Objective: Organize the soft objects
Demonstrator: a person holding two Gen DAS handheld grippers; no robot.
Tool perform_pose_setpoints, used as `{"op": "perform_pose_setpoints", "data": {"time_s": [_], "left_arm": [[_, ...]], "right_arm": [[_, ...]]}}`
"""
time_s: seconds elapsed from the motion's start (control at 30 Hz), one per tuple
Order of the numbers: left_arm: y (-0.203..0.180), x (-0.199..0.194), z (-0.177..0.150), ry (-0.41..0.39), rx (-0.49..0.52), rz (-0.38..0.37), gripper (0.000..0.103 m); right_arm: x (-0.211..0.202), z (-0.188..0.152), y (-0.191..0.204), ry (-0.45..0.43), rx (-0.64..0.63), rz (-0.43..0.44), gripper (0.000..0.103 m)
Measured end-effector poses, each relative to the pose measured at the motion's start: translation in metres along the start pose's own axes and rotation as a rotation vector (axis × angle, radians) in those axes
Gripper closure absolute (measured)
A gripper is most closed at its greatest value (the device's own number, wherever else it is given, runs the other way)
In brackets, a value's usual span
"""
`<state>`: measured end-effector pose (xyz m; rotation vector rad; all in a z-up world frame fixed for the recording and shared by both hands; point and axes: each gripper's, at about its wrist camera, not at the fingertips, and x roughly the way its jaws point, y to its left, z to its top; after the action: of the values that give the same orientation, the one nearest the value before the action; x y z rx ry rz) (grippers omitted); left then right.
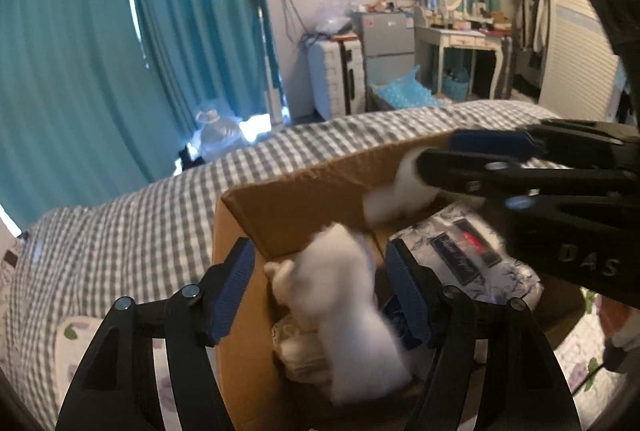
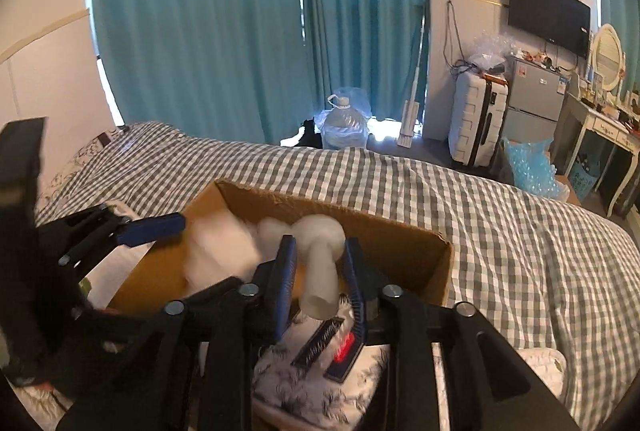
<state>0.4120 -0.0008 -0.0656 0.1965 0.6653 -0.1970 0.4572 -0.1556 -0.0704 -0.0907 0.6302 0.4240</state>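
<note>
An open cardboard box (image 1: pixel 288 207) (image 2: pixel 404 251) sits on the checked bed. A white plush toy (image 1: pixel 344 315) (image 2: pixel 218 251), blurred, is in the box's left part between my left gripper's (image 1: pixel 320 287) open fingers, apart from both pads. My right gripper (image 2: pixel 320 279) (image 1: pixel 448 155) is shut on a white mushroom-shaped soft toy (image 2: pixel 320 255) (image 1: pixel 404 191) and holds it over the box. A folded floral cloth with dark labels (image 1: pixel 464 259) (image 2: pixel 320 383) lies in the box's right part.
The grey-checked bedspread (image 2: pixel 500 231) surrounds the box. A floral pillow (image 1: pixel 76 335) lies at the left. Beyond the bed are teal curtains (image 2: pixel 200 31), a water jug (image 2: pixel 344 127), a white suitcase (image 2: pixel 476 119), a small fridge (image 2: pixel 532 103) and a dressing table (image 1: pixel 460 39).
</note>
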Motion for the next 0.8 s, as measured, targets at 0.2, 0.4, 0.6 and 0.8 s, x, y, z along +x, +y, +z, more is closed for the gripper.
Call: {"op": "perform_pose_setpoints", "data": {"time_s": [0.2,0.4,0.6,0.8], "left_arm": [[0.005,-0.035,0.008,-0.064,-0.003,0.027,0.034],[0.016,-0.114,0.030,-0.154,-0.053,0.034,0.034],[0.014,-0.243,0.057,-0.348,-0.089,0.063,0.017],[0.012,-0.366,0.052,-0.577,-0.130,0.048,0.013]], "right_arm": [[-0.022,0.010,0.001,-0.023,0.040,-0.025,0.047],[-0.109,0.037,0.009,-0.103,0.029,-0.080,0.047],[-0.244,0.064,0.040,-0.255,-0.029,-0.161,0.042],[-0.366,0.061,0.080,-0.395,-0.049,-0.254,0.015]]}}
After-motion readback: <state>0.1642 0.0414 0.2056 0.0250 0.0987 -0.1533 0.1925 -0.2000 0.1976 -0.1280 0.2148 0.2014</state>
